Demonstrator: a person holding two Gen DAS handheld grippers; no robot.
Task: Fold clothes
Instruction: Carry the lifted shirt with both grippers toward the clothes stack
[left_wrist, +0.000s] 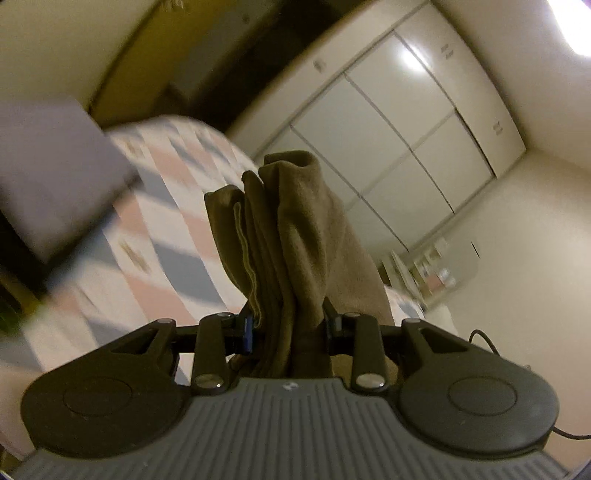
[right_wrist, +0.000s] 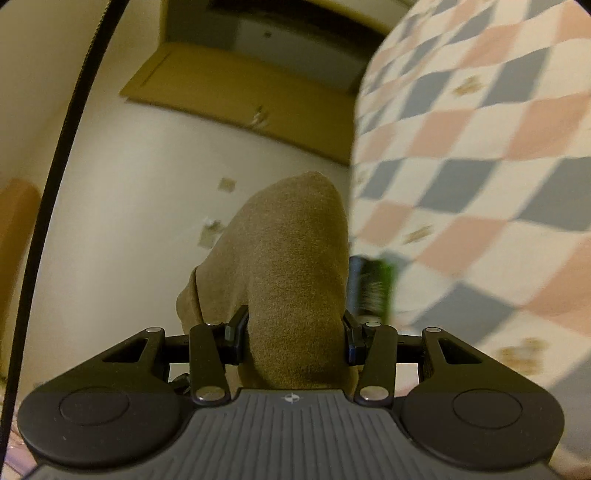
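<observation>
Brown cloth fills the middle of both your views, lifted clear of the bed with its pink, grey and white checked cover. On your left side the bed's rounded edge falls away toward pale wardrobe doors, and open wall and floor lie to the right of the garment. On your right side the checked cover crowds the right half of the view; bare wall opens to the left, crossed by a black cable. Your left gripper has its jaws pinching several bunched folds of the cloth, hem showing. Your right gripper has its jaws clamped on a thick rounded wad of it.
</observation>
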